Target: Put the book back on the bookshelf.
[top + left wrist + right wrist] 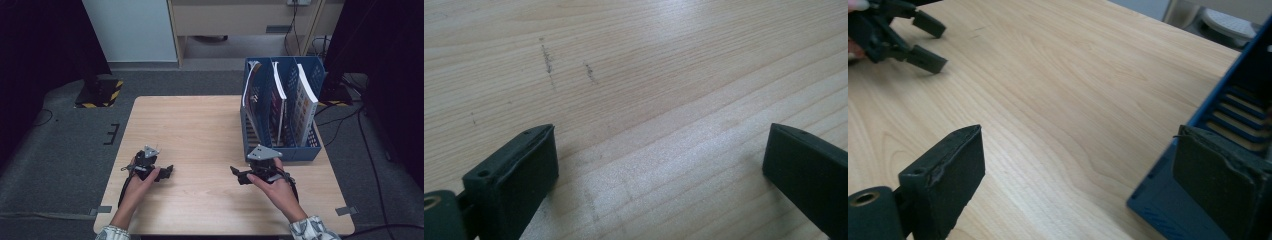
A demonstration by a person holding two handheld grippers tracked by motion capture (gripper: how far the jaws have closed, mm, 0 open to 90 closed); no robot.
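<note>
A blue file rack (pixel 280 107) stands at the table's right side and holds three books upright (pixel 304 100). My left gripper (pixel 169 172) rests low on the wooden table (pixel 195 130) at the near left, held by a hand, its jaws wide apart with bare wood between them (pixel 659 165). My right gripper (pixel 236 174) sits near the rack's front corner, open, nothing between its black pads (pixel 943 175). In the right gripper view the rack's blue wall (pixel 1233 100) stands beside the right-hand pad, and the left gripper (pixel 923 40) lies across the table, open.
Small dark marks (pixel 546 57) dot the wood ahead of the left gripper. Grey carpet surrounds the table. A black stand base with yellow stripes (pixel 99 92) sits at the far left, and cables (pixel 345 120) trail on the floor to the right of the rack.
</note>
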